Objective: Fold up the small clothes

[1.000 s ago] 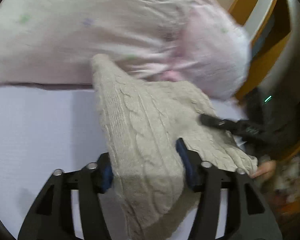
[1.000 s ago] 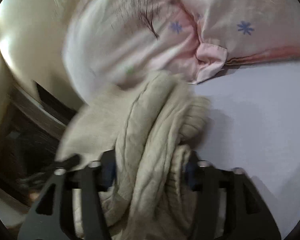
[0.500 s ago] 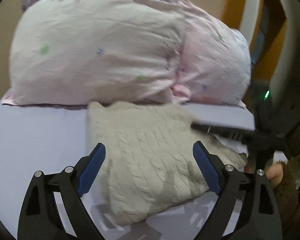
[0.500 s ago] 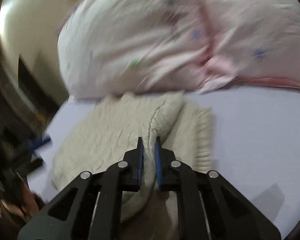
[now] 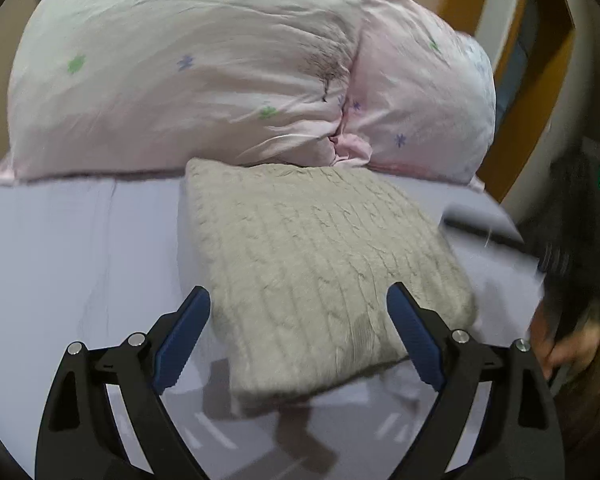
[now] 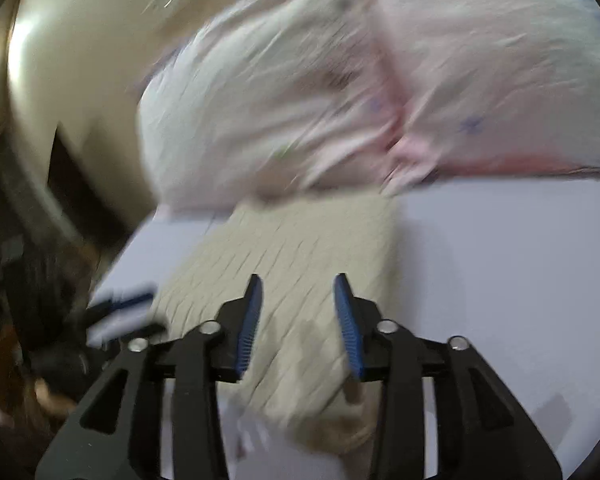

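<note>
matt cable-knit sweater [image 5: 324,268], smooth sheet [image 5: 80,248]

A home bedroom: a bed [image 5: 80,248] with a pale lilac sheet, and a big pink flowered pillow [image 5: 204,72] along its far edge.

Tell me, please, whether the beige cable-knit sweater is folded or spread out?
Folded: the beige cable-knit sweater lies as a compact rectangle on the lavender sheet, no sleeves showing, both grippers open above it.

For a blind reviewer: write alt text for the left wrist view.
A folded beige cable-knit sweater lies on a pale lavender sheet, the open left gripper hovering over it. A pink flowered duvet is bunched behind.
</note>
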